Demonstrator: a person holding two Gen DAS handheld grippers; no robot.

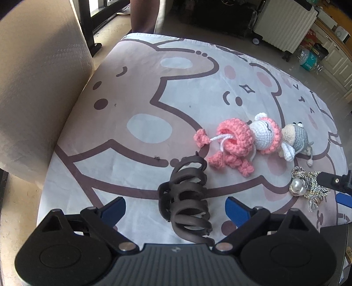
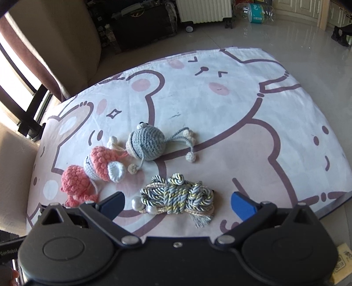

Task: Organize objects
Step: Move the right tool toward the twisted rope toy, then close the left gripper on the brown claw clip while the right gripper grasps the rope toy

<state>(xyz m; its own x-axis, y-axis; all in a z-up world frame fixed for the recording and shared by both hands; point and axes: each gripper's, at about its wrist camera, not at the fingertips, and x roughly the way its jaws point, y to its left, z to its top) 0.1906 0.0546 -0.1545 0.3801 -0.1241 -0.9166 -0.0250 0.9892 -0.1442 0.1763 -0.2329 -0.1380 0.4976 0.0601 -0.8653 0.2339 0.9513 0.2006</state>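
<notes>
A dark brown hair claw clip [image 1: 184, 198] lies on the cartoon-print cloth [image 1: 132, 92], between the wide-apart blue fingers of my left gripper [image 1: 175, 209], which do not touch it. Beyond it lie a pink crochet doll [image 1: 239, 138] and a grey crochet toy [image 1: 297, 138]. A knotted rope hair ornament with pearls [image 2: 178, 195] lies between the spread fingers of my right gripper [image 2: 177, 203], untouched. The pink doll [image 2: 96, 171] and grey toy [image 2: 147, 143] show in the right wrist view too. The right gripper's tip [image 1: 330, 180] shows at the edge beside the ornament [image 1: 308, 184].
A beige upholstered chair [image 1: 39, 83] stands against the cloth's left side. The cloth's edge [image 2: 330, 202] drops to a tiled floor [image 2: 275, 33]. A white suitcase [image 1: 283, 24], a dark case [image 2: 143, 24] and a water bottle pack [image 2: 257, 13] stand on the floor beyond.
</notes>
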